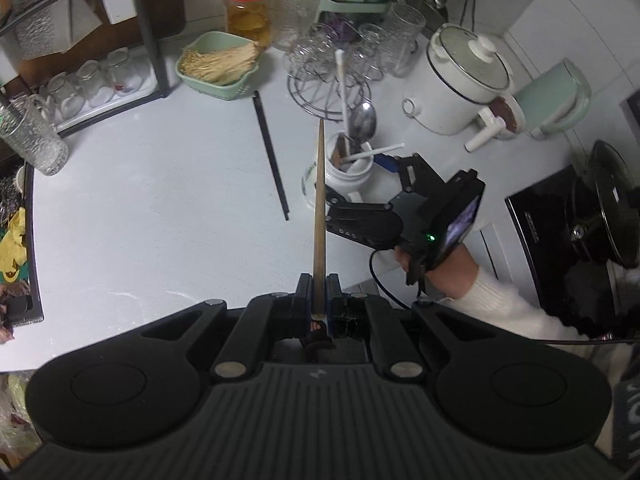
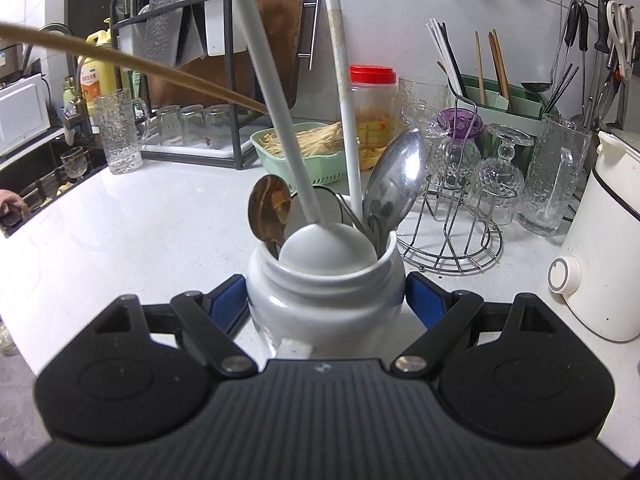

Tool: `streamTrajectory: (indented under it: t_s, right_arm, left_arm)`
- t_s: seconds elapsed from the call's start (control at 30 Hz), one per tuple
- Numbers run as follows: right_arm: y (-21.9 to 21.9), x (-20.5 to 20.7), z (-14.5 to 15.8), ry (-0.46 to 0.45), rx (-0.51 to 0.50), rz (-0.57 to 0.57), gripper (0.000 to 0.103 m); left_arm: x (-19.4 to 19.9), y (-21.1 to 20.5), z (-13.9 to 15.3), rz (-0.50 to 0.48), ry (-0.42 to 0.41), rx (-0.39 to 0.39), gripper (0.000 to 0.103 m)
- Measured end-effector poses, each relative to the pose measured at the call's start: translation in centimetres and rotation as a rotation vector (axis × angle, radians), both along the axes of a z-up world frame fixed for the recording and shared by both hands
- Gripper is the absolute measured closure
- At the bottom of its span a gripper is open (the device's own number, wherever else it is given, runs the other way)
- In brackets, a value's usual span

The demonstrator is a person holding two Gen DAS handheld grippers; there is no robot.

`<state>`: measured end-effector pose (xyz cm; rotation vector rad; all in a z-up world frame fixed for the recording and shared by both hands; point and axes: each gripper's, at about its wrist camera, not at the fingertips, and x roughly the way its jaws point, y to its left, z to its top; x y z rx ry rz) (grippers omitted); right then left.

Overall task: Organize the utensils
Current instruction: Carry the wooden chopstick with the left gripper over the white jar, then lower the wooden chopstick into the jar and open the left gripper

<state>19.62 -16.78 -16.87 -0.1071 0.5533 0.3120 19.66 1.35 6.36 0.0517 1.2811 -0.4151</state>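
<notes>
The left tool (image 1: 319,296) pinches a light, stiff chopstick (image 1: 319,208) by its thick end, while the right tool (image 2: 326,300), spread wide, flanks a heavy, breakable jar (image 2: 324,300).

On the counter (image 1: 140,200), the utensil jar (image 2: 324,292) stands between the right gripper's (image 2: 326,300) fingers. Ladle (image 2: 320,244), metal spoon (image 2: 396,184) and wooden spoon (image 2: 270,208) stand in it. At the jar's two o'clock sits the glass rack (image 2: 452,220); at twelve, the basket (image 2: 304,152). A chopstick (image 1: 271,156) lies at its nine.
</notes>
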Motion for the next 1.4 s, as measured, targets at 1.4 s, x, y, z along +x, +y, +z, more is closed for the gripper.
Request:
streamTrajectory:
  t_s: [1.4]
  right_arm:
    - [0.0, -0.3, -0.1, -0.014, 0.006, -0.001, 0.015]
  left_arm:
    - [9.3, -7.5, -1.9, -0.160, 0.287, 0.190, 0.095]
